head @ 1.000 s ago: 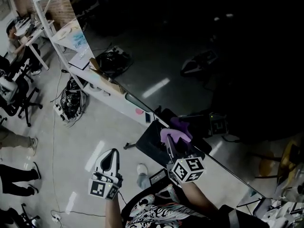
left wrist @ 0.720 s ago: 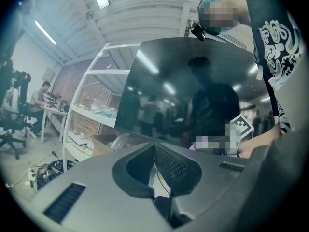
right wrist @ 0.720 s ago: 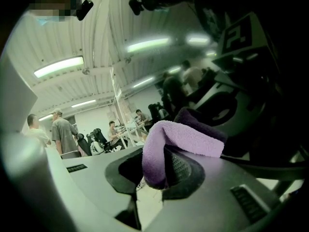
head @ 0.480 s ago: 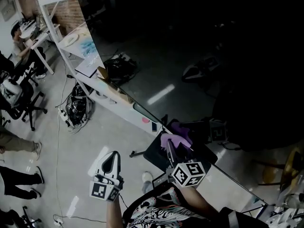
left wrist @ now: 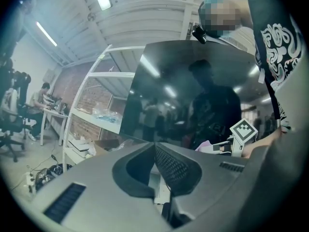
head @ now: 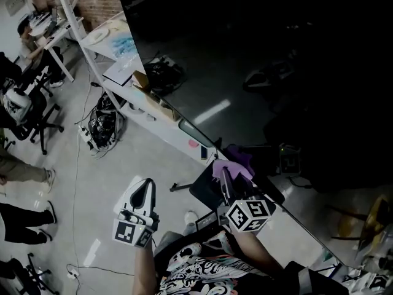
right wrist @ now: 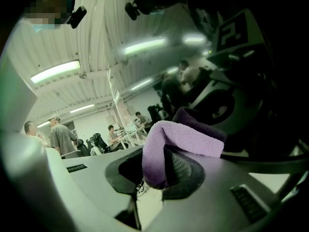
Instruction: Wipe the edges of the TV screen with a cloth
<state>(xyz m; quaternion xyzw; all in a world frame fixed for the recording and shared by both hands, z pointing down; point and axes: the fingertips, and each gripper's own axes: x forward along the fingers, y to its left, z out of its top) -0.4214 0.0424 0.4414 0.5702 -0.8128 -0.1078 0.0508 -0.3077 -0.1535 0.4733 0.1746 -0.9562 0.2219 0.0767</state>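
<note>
Pale workshop floor point(head: 92, 183) fills the left; at lower left the left gripper point(head: 147, 184) hovers, jaws pressed together and empty. At lower centre the right gripper point(head: 226, 180) pinches a purple cloth point(head: 228, 167) — at the bottom edge of the dark TV screen point(head: 264, 72), upper right.

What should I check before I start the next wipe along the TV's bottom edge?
1. Purple cloth gripped in the right claw: ok, pinched between the pads.
2. Cloth sticking out past the claw tips, so only cloth meets the TV screen: ok.
3. Cloth touching the lower edge: cannot tell; it sits right at it, beside its reflection.
4. Left claw empty and away from the screen: ok, shut on nothing, over the floor.
5. Edge ahead free of clutter: cannot tell; a cardboard box sits close below it.
</note>
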